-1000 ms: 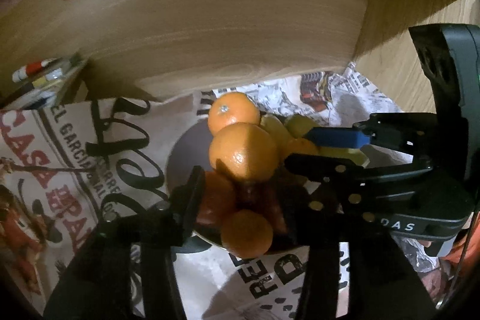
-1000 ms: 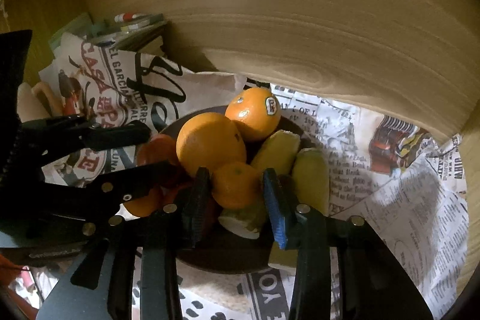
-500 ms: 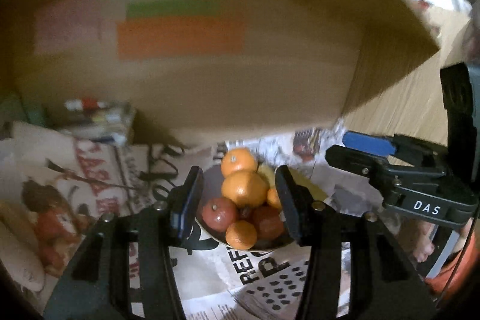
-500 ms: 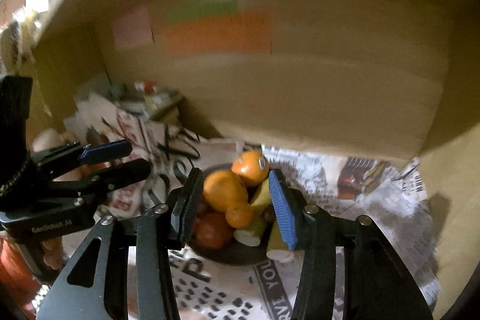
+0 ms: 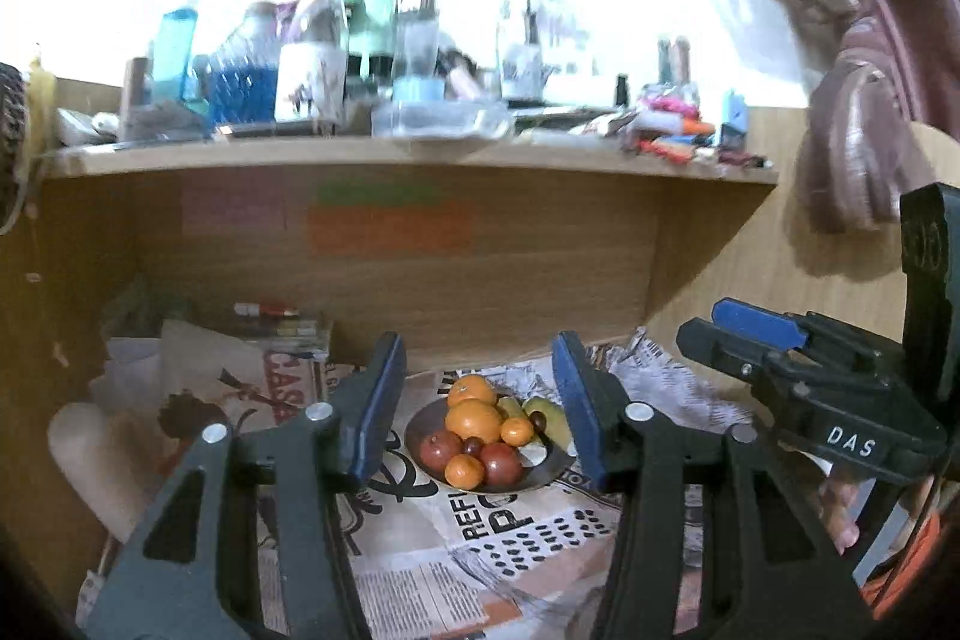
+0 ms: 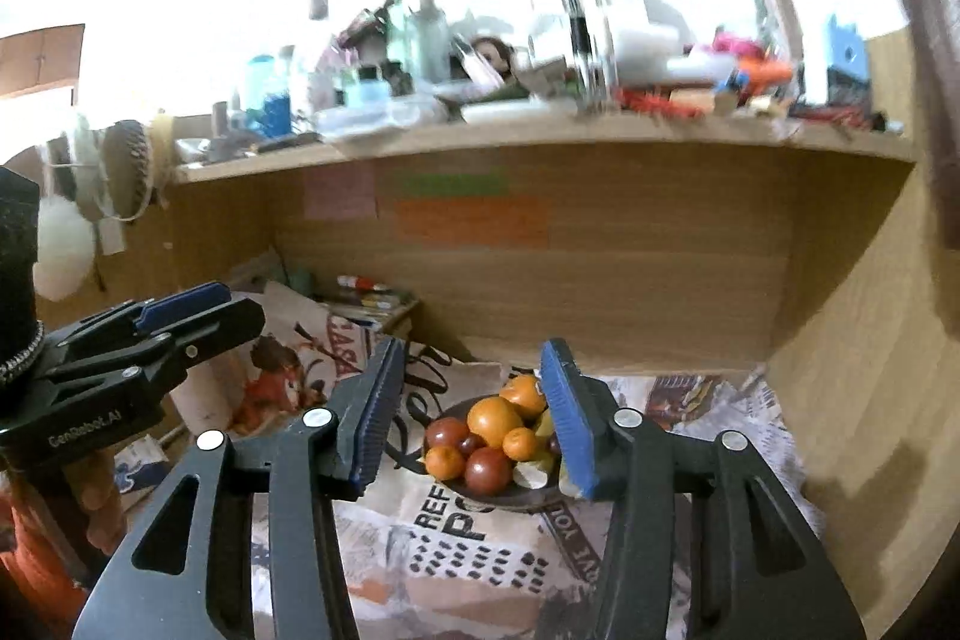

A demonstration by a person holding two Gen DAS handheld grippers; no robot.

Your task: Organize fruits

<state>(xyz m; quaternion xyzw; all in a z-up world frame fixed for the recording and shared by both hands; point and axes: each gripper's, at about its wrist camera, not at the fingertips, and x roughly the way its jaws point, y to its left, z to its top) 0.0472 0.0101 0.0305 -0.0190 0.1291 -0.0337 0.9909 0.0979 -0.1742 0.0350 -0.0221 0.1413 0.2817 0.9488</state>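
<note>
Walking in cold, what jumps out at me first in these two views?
The dark plate heaped with oranges, red fruit and yellow pieces, on newspaper in the wooden alcove. Closer, the left gripper and right gripper frame it, blue-padded jaws apart and empty. Above, a shelf crowded with bottles glares against bright light.

Newspaper (image 5: 528, 568) – blurred, perhaps bottles (image 5: 312, 58) above.

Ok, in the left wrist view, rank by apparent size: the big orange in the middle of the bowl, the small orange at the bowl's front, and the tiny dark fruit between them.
1. Big orange, largest.
2. Small orange at the front, clearly smaller though nearer the camera.
3. Tiny dark fruit, smallest, partly hidden among the others in the bowl.
</note>
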